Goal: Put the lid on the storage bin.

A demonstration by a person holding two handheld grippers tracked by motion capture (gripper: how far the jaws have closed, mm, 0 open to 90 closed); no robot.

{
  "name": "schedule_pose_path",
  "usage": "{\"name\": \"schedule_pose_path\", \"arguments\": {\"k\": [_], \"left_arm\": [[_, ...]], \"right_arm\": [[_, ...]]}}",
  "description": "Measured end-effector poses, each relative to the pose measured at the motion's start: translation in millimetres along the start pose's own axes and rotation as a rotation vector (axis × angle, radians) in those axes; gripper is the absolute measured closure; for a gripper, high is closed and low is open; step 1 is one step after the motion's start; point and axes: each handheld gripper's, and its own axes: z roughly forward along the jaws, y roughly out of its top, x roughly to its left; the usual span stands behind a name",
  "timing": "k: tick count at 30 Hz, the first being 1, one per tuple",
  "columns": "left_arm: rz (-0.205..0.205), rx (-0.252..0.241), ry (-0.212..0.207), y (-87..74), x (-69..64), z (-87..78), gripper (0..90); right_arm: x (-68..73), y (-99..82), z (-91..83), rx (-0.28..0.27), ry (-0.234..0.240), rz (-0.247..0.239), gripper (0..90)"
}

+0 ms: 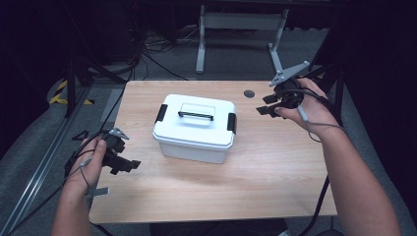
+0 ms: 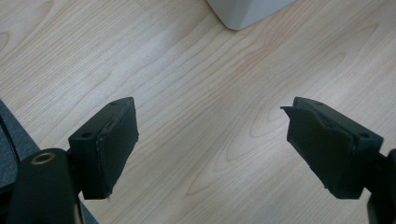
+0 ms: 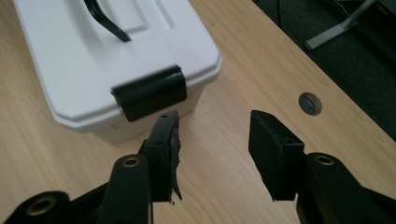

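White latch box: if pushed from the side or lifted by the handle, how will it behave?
The white latch box is probably rigid plastic and should slide on the smooth wooden table rather than tip, being broad and low. Weight is unclear; its contents are hidden. Both black latches look shut, so lifting by the black handle likely brings the whole box up.

Lab: floor cables, hazard tape

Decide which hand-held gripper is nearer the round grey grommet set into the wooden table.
Right. The right hand-held gripper hovers just beside the grommet; the left hand-held gripper is across the table.
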Motion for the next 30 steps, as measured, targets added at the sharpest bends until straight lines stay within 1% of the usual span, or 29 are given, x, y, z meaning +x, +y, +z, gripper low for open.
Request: {"name": "schedule_pose_path", "arguments": {"k": [1,2,3,6,8,9,10,11,13,15,16,19,22,27,29,30], "left_arm": [[0.0,0.0,0.0,0.0,0.0,0.0,17.0],[-0.01,0.009,-0.003,-1.7,-0.6,1.9,17.1],[-0.004,0.015,-0.005,-2.6,-0.7,3.3,17.2],[-0.009,0.028,-0.008,-4.3,-1.8,5.9,17.2],[-0.023,0.036,-0.002,-5.0,-4.1,9.5,17.2],[-0.023,0.036,-0.002,-5.0,-4.1,9.5,17.4],[-0.025,0.041,0.002,-4.7,-5.2,10.4,17.4],[-0.015,0.044,0.004,-4.3,-5.7,11.2,17.4],[-0.016,0.045,0.007,-3.6,-7.9,11.9,17.4],[-0.024,0.048,0.008,-3.8,-9.6,11.7,17.3],[-0.021,0.048,0.013,-4.2,-9.6,11.9,17.2],[-0.037,0.047,0.016,-5.1,-11.0,13.8,17.3],[-0.041,0.05,0.014,-4.2,-13.5,15.4,17.3],[-0.034,0.052,0.018,-3.1,-14.0,15.8,17.3],[-0.035,0.05,0.018,-2.6,-13.8,15.3,17.3],[-0.035,0.048,0.018,-2.4,-13.7,15.1,17.2]], "right_arm": [[-2.6,-5.0,-0.3,0.001,-0.003,0.007,53.2],[-5.2,-10.1,-0.4,0.001,-0.003,0.015,52.9],[-7.4,-15.6,-0.4,0.001,-0.003,0.026,52.4],[-14.8,-33.7,0.5,-0.025,0.009,0.061,51.8],[-19.1,-45.7,2.4,-0.034,0.002,0.074,51.6],[-19.1,-45.7,2.4,-0.034,0.002,0.074,51.6],[-21.1,-51.5,3.7,-0.035,0.002,0.083,51.3],[-23.0,-56.9,4.9,-0.036,0.001,0.089,51.0],[-26.2,-68.4,6.7,-0.035,-0.01,0.105,50.6],[-27.6,-76.9,8.0,-0.04,-0.016,0.115,50.3],[-27.4,-83.7,9.2,-0.054,-0.013,0.112,50.1],[-25.4,-96.2,13.1,-0.07,0.009,0.13,50.1],[-24.4,-110.9,20.3,-0.053,-0.008,0.151,50.0],[-25.2,-132.3,33.4,-0.058,0.007,0.196,50.1],[-26.5,-138.1,40.4,-0.022,0.007,0.203,50.0],[-27.1,-140.8,43.1,-0.003,-0.007,0.202,50.0]]}}
